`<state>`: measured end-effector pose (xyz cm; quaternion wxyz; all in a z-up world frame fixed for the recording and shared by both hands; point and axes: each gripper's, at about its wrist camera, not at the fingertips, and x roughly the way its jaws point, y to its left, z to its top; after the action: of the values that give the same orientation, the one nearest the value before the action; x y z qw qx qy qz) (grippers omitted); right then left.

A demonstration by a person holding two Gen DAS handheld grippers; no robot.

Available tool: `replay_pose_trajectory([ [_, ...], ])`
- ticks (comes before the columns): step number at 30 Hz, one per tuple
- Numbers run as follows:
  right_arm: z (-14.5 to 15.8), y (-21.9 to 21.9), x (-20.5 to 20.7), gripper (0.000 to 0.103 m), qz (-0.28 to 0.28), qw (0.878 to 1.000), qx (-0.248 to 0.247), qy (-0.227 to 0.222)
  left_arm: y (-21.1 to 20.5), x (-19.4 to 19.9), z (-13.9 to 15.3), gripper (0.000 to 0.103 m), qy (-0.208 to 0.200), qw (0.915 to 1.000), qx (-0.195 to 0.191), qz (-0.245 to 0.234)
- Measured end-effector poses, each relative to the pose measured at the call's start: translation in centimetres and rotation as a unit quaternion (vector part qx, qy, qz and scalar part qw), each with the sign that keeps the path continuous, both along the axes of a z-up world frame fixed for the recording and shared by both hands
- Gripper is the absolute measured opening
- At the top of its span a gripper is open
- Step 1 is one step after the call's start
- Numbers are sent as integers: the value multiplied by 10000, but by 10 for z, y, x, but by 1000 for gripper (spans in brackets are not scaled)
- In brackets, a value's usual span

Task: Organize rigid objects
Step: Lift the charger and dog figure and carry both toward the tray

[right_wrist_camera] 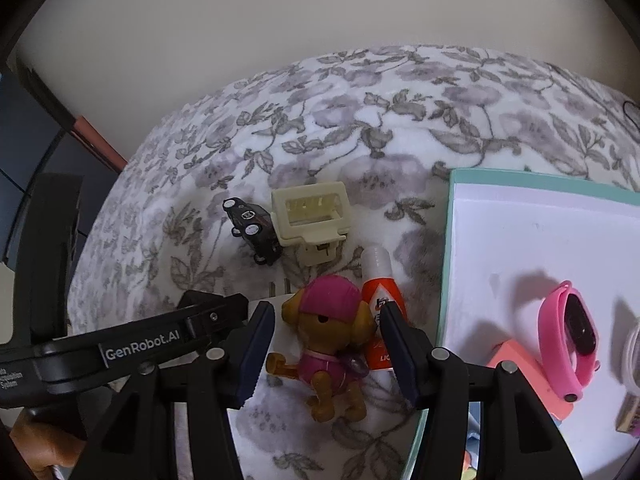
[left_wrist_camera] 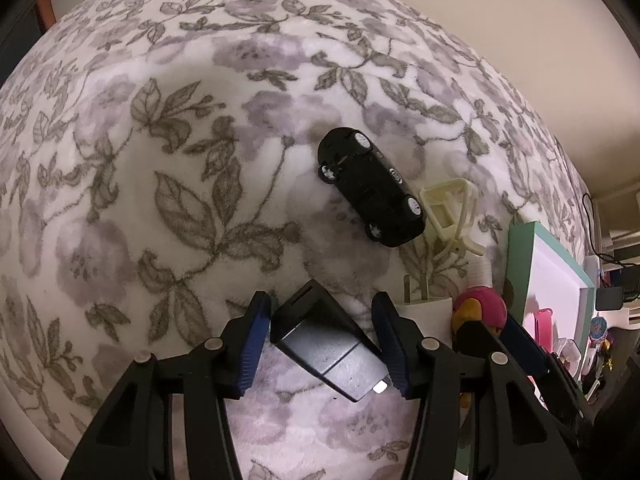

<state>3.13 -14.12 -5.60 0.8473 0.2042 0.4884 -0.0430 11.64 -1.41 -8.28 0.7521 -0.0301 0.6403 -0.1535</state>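
Clutter is what you are sorting: small hard things lie on the floral blanket (right_wrist_camera: 360, 128), and the teal-rimmed box (right_wrist_camera: 450, 240) at three o'clock in the right wrist view is, by my reading, where they go. It already holds a pink watch band (right_wrist_camera: 566, 340) and a pink block (right_wrist_camera: 516, 364).

Your left gripper (left_wrist_camera: 320, 344) points steeply down with its blue pads on either side of a black-and-silver block (left_wrist_camera: 332, 344). The pads sit right at its edges, so I take it as clamped, probably to carry it across to the box.

Your right gripper (right_wrist_camera: 326, 350) stands apart around the toy pup (right_wrist_camera: 324, 340), pads clear of it on both sides; the pup lies on the blanket, not yet gripped. You seem lined up to close on its body.

Just past the pup at one o'clock lies an orange-labelled glue bottle (right_wrist_camera: 380, 292), touching it or nearly so; closing could catch it. A white plug adapter (left_wrist_camera: 426, 306) lies between the two grippers. Farther off at twelve o'clock, the black toy car (left_wrist_camera: 370, 192) rests against a cream plastic clip (right_wrist_camera: 310, 216), both waiting.
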Motion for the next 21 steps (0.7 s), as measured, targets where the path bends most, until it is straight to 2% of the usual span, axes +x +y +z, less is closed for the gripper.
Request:
replay_pose_trajectory([
  [2, 1, 3, 1, 53, 41, 10000, -91, 1, 0, 0, 0, 51, -13, 10000, -14, 18],
  [6, 2, 12, 3, 53, 251, 9993, -268, 24, 3, 1, 1, 38, -26, 10000, -28, 41],
  [13, 4, 9, 1, 52, 193, 9996, -181, -38, 8, 0, 6, 35, -63, 9998, -190, 35],
  [21, 17, 2, -3, 52, 46, 9996, -22, -292, 11, 1, 22, 35, -317, 9990, -314, 27],
])
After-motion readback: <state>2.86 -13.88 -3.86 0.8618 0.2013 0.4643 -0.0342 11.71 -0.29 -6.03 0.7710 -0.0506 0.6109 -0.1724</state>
